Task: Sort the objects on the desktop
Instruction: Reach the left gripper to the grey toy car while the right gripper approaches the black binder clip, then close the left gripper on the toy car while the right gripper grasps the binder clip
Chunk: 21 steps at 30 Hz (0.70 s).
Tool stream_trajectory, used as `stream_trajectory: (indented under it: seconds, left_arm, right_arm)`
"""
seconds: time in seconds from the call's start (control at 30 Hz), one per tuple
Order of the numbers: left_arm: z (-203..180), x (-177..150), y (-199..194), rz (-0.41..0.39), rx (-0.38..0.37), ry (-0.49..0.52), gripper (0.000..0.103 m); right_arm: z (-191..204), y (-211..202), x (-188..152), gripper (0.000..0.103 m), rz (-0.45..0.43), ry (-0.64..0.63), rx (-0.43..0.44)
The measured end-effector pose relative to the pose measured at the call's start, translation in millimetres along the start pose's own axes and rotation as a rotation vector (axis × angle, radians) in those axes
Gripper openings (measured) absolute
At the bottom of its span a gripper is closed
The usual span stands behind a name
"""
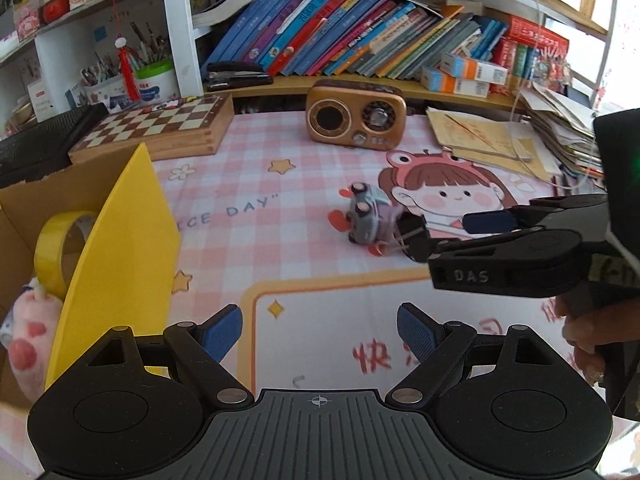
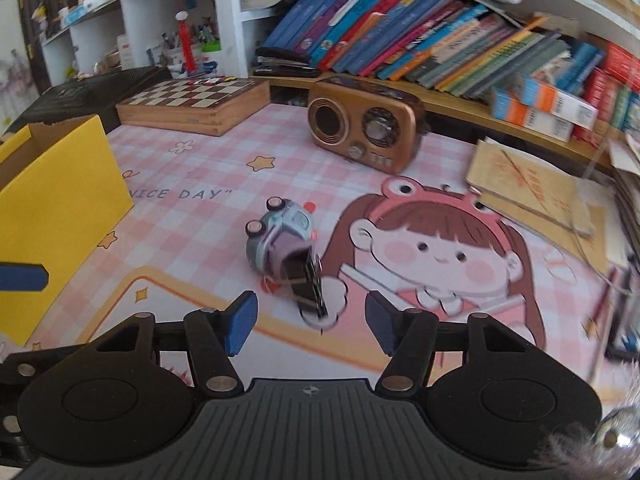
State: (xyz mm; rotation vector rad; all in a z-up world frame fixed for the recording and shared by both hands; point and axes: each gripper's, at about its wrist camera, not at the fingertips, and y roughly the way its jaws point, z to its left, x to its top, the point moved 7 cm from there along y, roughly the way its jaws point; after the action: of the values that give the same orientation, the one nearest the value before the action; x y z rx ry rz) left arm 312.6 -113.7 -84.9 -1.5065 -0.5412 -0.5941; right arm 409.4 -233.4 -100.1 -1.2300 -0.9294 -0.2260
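Observation:
A small grey-blue toy car [image 2: 278, 240] lies tipped on its side on the pink checked desk mat, with a black binder clip [image 2: 308, 288] leaning against it. My right gripper [image 2: 310, 322] is open, and the clip sits just ahead of its blue pads. In the left wrist view the car [image 1: 366, 216] is at mid-table, and the right gripper [image 1: 452, 228] reaches in from the right beside the clip [image 1: 414, 236]. My left gripper [image 1: 320, 330] is open and empty above the mat. A yellow cardboard box [image 1: 120, 248] at the left holds yellow tape [image 1: 60, 248] and a pink plush [image 1: 28, 340].
A brown retro radio [image 1: 356, 114] stands at the back, a wooden chessboard box [image 1: 160, 128] at back left. Notebooks and papers [image 1: 500, 140] are piled at the right. Shelves of books [image 1: 340, 32] run behind. The yellow box [image 2: 52, 208] shows at the left of the right wrist view.

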Motion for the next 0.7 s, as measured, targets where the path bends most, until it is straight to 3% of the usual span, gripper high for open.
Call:
stream_trajectory:
  seconds: [0.2, 0.4, 0.47, 0.7]
  left_arm:
    - [1.4, 6.9, 12.5, 0.011, 0.022, -0.009, 0.087]
    - [-3.6, 10.4, 24.1, 0.03, 0.025, -0.009, 0.087]
    - [-6.5, 12.0, 27.8, 0.034, 0.022, -0.007, 0.087]
    - [-12.9, 23.0, 42.4, 0.034, 0.011, -0.003, 0.087]
  right_arm:
    - [-0.3, 27.6, 3.3, 0.054, 0.035, -0.061, 0.037]
    - [0.3, 44.7, 2.1, 0.041, 0.062, -0.104, 0.079]
    - [-0.2, 46.0, 2.1, 0.03, 0.059, -0.1, 0.104]
    - [-16.3, 23.5, 0.6, 0.028, 0.013, -0.049, 0.117]
